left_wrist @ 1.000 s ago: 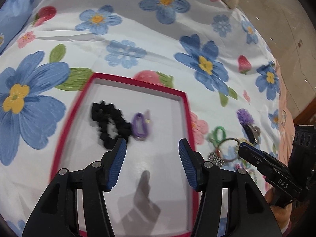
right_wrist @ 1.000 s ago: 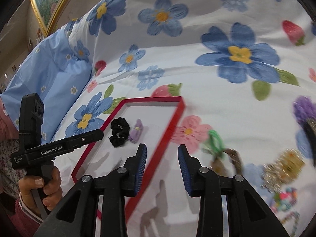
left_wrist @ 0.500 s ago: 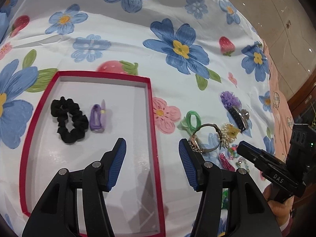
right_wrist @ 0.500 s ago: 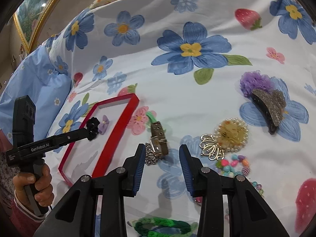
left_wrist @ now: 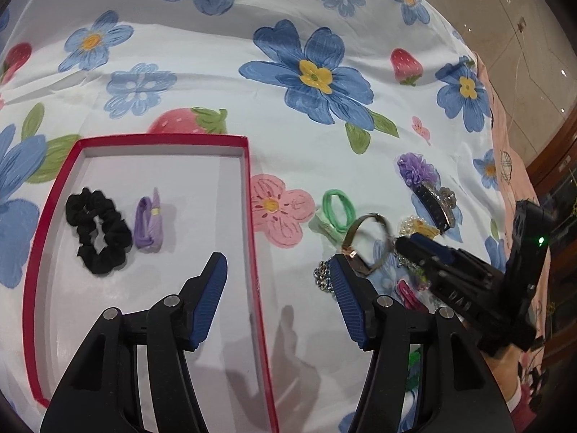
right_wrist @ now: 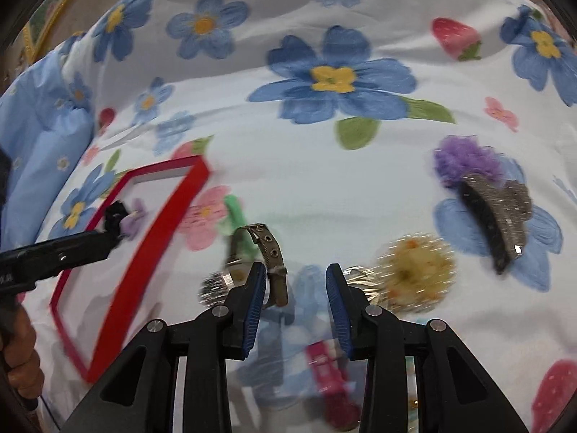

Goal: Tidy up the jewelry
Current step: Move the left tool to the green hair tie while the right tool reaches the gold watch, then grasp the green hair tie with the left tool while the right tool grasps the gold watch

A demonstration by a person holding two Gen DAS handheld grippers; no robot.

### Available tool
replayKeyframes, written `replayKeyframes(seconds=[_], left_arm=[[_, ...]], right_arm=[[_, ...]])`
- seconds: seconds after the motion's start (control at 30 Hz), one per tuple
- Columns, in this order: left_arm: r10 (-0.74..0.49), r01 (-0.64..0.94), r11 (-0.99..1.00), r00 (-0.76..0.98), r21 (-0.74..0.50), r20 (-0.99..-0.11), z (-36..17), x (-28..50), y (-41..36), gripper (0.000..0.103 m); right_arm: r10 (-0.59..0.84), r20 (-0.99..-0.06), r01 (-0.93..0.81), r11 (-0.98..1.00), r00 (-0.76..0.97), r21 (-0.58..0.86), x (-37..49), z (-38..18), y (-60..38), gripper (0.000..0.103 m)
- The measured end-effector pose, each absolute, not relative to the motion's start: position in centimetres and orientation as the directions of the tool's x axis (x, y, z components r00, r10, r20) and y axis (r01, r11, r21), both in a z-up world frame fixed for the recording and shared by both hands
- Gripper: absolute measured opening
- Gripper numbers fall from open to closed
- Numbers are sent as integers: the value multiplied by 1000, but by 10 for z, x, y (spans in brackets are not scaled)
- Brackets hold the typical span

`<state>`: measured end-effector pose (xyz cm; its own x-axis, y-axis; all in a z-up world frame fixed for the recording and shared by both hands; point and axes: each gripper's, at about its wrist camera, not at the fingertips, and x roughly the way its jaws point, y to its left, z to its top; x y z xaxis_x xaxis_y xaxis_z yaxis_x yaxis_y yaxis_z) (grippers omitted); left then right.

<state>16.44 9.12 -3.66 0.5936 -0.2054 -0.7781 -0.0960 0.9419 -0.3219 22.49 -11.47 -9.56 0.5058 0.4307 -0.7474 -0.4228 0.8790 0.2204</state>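
Note:
A red-rimmed tray [left_wrist: 249,187] lies on the floral bedspread and holds a black scrunchie [left_wrist: 97,231] and a purple hair clip [left_wrist: 148,224]. My left gripper [left_wrist: 276,281] is open and empty, straddling the tray's right rim. To its right lie a green hair tie [left_wrist: 337,207], a strap bracelet [left_wrist: 364,241], a pearl brooch [right_wrist: 411,270] and a purple-flower claw clip [left_wrist: 429,195]. My right gripper [right_wrist: 296,297] is open, low over the strap bracelet [right_wrist: 270,252], which lies close by its left finger. It also shows in the left wrist view [left_wrist: 429,256].
A pink clip [right_wrist: 328,364] and beaded pieces lie blurred under the right gripper. A blue pillow [right_wrist: 39,122] sits at the far left. The bed edge and tiled floor [left_wrist: 512,7] are at the right.
The right gripper has swung right, away from the tray, and come down close over the bracelet and brooch. The left gripper has shifted right, from inside the tray to over its right rim.

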Motion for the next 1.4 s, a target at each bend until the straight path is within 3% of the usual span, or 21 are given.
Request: replayKeyframes(seconds=[0.23,0.57,0.77,0.93,1.03,1.1,1.33,1.4], left_arm=[[-198,-66,955,585,-289,-787,-43,196,73,59],[-219,7,966,543,-257,-811,-56,253,48,58],[-247,25,962,500,-271,-830,-70,271,43,45],[-267,15,955,486,-297,-832,-77,274,51,44],[-273,16,953,479,-303,-834,-79,274,53,44],[-280,21,951,474,-307,-835,-79,274,52,44],[-277,61,958,459,-281,-844,-83,279,35,44],[-276,70,959,449,-274,-850,-86,280,32,39]], right_arm=[[467,-735,-376,875,492,305,231,-95,-145,38],[592,-696,-464,790,408,400,218,-94,-137,38],[624,-692,-549,743,362,383,214,-100,-119,38],[609,-712,-623,719,351,308,212,-105,-95,37],[573,-744,-640,723,342,262,216,-113,-85,34],[569,-752,-633,726,333,269,221,-117,-86,9],[600,-712,-572,748,364,338,215,-104,-119,8],[600,-705,-556,756,377,346,212,-101,-129,8]])
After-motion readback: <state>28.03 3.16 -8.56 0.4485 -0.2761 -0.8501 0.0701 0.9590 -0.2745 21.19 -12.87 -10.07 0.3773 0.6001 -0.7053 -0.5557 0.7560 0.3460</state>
